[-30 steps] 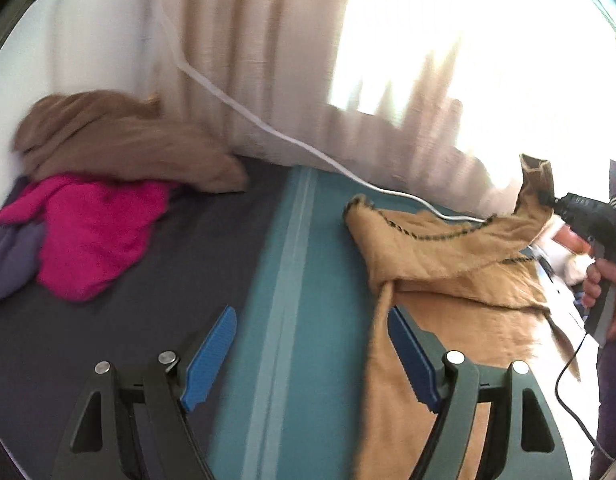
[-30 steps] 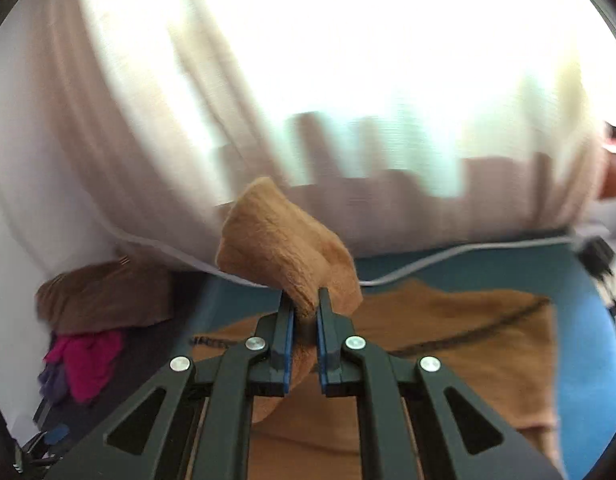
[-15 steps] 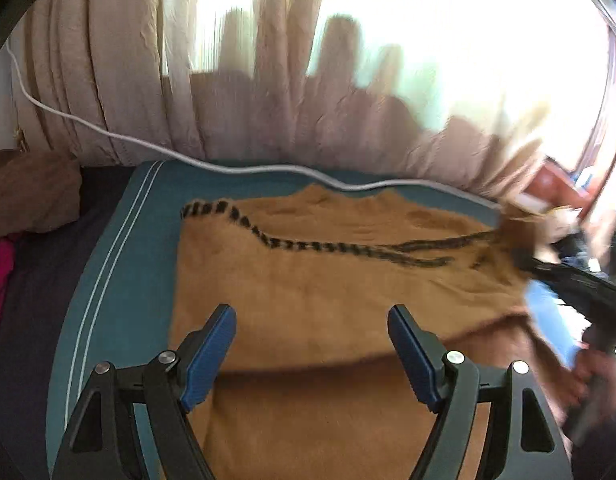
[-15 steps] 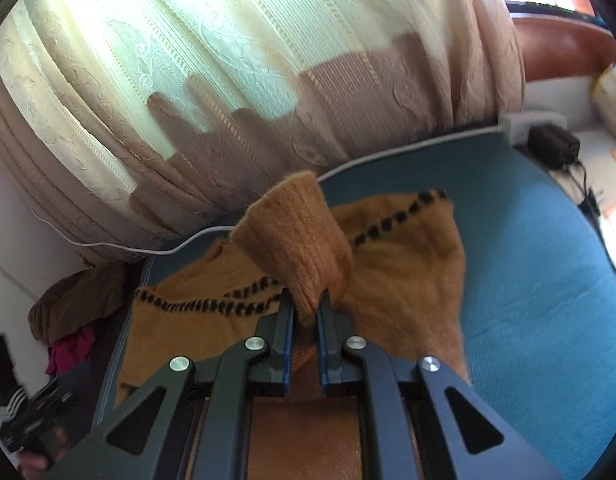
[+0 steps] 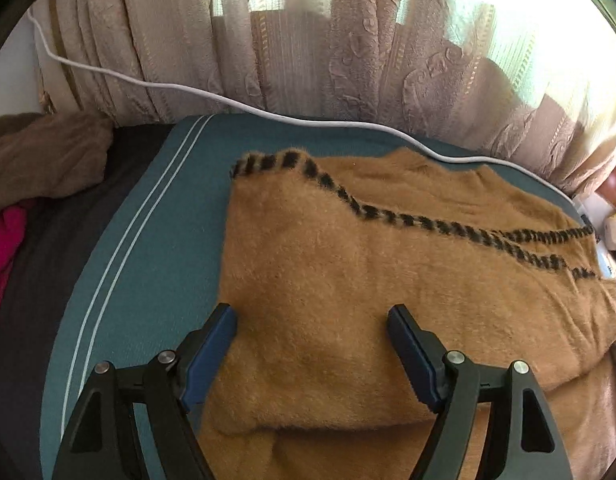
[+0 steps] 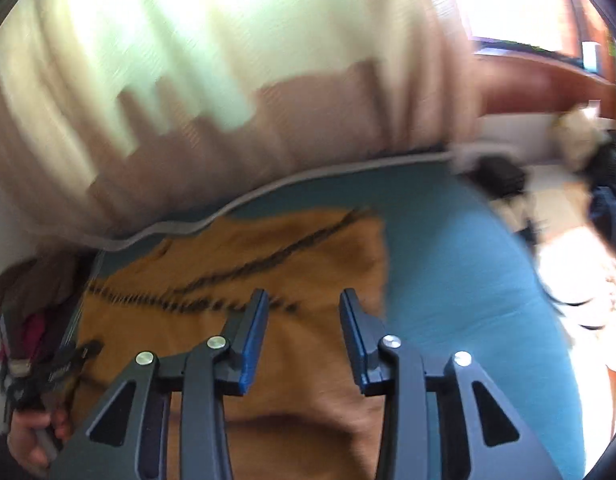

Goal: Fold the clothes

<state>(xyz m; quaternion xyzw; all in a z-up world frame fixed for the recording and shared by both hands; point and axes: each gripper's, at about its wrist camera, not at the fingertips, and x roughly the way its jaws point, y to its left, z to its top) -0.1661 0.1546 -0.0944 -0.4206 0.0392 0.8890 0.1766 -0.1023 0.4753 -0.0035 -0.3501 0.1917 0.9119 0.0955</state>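
A fuzzy tan sweater (image 5: 348, 280) with a black-striped trim lies folded flat on the teal bed cover (image 5: 147, 264). My left gripper (image 5: 312, 320) is open and empty just above the sweater's near left part. My right gripper (image 6: 303, 308) is open and empty above the sweater (image 6: 243, 264), near its right edge. The right wrist view is blurred by motion. The left gripper and the hand on it show at the lower left of the right wrist view (image 6: 47, 376).
A pile of brown (image 5: 43, 156) and pink (image 5: 1, 248) clothes lies at the left on dark bedding. A white cable (image 5: 267, 112) runs along the curtain (image 5: 308, 52) behind the bed. A charger (image 6: 500, 176) and clutter sit at the far right.
My right gripper has opened and let go of the sweater's sleeve, which now lies flat. My left gripper has swung right, over the sweater.
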